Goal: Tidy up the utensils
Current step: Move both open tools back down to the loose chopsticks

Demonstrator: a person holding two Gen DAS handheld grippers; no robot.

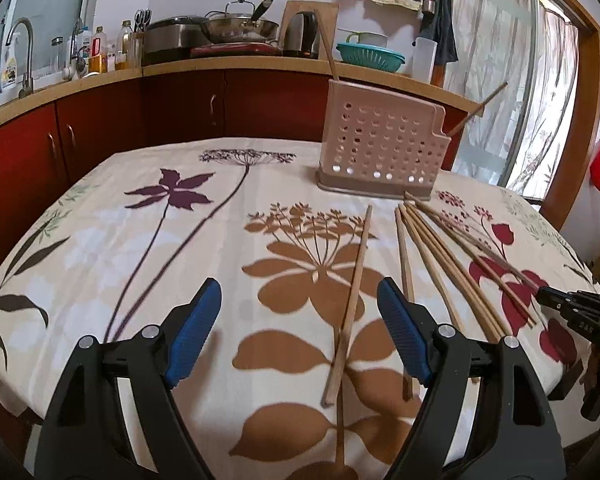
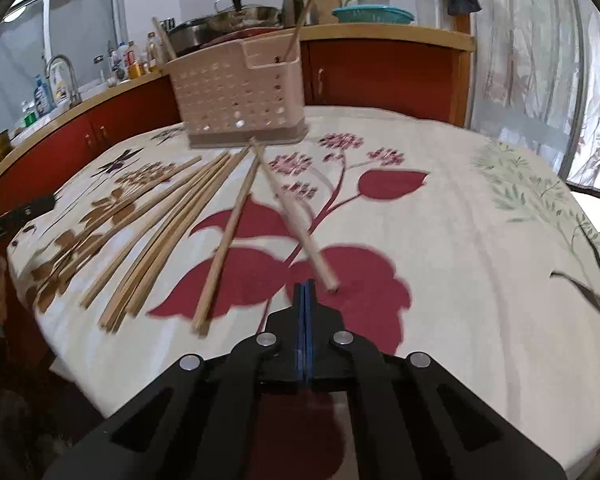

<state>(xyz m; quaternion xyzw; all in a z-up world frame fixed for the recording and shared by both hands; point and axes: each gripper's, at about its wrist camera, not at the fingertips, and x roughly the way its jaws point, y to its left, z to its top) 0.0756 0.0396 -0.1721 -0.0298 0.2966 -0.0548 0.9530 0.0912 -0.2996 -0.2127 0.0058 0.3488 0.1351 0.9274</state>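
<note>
A pink perforated utensil holder (image 1: 382,148) stands on the flowered tablecloth, with two chopsticks (image 2: 305,8) leaning in it; it also shows in the right wrist view (image 2: 236,92). Several wooden chopsticks (image 1: 432,264) lie loose on the cloth in front of it. My left gripper (image 1: 300,332) is open, low over the cloth, with one chopstick (image 1: 350,300) lying between its blue pads. My right gripper (image 2: 306,292) is shut with nothing between its pads. A blurred chopstick (image 2: 296,216) lies just ahead of its tip, and another (image 2: 230,236) lies to its left.
The table's front edge (image 2: 80,360) is close below the loose chopsticks (image 2: 156,236). Red kitchen cabinets (image 1: 100,132) and a counter with a sink tap (image 1: 24,56), bottles, pans and a kettle (image 1: 300,36) run behind the table. A curtained glass door (image 1: 512,80) is at the right.
</note>
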